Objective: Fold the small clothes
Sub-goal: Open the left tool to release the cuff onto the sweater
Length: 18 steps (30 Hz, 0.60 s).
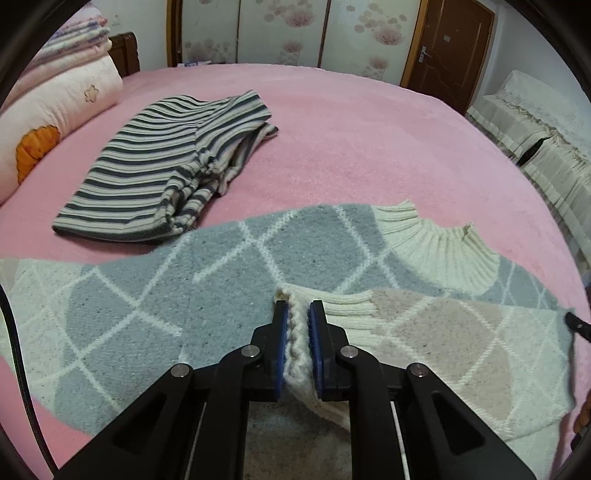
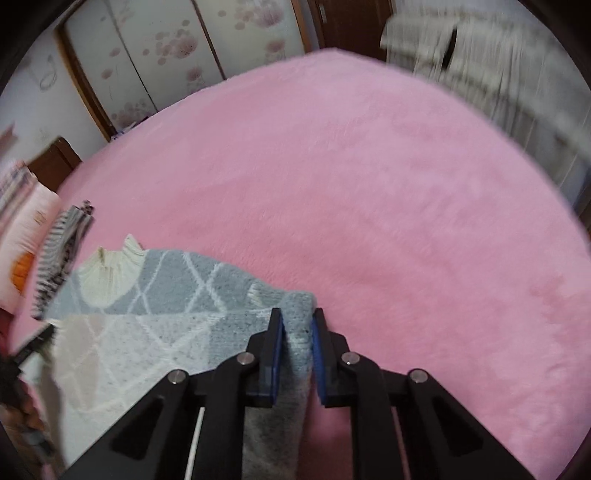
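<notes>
Home bedroom: bed (image 1: 369, 122) under pink fleece cover, stacked quilts (image 1: 62, 70) at headboard, floral sliding wardrobe doors (image 1: 280, 33), brown wooden door (image 1: 450, 48).

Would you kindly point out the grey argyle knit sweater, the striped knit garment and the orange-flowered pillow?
Grey argyle knit sweater (image 1: 229, 254): left wrist view, on its grey body panel.
Striped knit garment (image 1: 147, 166): left wrist view, on its flat striped middle.
Orange-flowered pillow (image 1: 62, 96): left wrist view, on its pale cover above the flower.

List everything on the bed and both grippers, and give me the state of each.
Argyle sweater: spread flat, one sleeve folded across.
Striped garment: folded, lying apart.
Left hand-held gripper: shut on the sweater's cream cuff.
Right hand-held gripper: shut on the sweater's grey edge.
Quilts: stacked.
</notes>
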### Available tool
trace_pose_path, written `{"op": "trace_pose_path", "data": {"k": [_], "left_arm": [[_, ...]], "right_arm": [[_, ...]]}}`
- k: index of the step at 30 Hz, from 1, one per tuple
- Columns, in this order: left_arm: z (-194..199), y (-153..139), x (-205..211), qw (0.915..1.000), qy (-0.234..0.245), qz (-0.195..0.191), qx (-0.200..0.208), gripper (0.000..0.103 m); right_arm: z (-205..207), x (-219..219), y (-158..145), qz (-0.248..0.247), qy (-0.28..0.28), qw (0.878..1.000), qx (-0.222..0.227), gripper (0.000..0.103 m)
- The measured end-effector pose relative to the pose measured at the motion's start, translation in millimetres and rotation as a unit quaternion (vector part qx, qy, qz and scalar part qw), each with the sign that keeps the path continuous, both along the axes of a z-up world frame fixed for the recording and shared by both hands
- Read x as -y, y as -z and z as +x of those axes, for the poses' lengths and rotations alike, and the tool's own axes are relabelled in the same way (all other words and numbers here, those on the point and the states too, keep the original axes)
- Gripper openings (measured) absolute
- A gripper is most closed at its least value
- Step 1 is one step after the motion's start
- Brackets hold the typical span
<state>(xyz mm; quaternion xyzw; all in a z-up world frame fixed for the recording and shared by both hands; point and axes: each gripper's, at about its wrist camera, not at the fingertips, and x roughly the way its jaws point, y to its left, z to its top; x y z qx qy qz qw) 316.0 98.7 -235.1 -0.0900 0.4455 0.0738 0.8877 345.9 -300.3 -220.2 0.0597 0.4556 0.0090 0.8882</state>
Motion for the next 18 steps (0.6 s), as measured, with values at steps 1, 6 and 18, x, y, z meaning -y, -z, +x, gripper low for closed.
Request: {"op": "trace_pose_path", "data": {"k": [1,6,18], "left_arm": [[-1,3,0,1.0,-0.002,0.004,-0.003,0.01],[-4,16,3,0.9996,-0.002,0.027,-0.007,0.01],[-24,-13,-6,0.9983,-0.021,0.054,0.0,0.065]], "right_arm": [[0,-3,2,-0.014,0.0,1.0,0.0,0.014],[2,-12,19,-0.053,-0.008,0.998,-0.01,0.014],[-34,-18,-19,-0.067,0.007,0.998,0.003,0.039]]}}
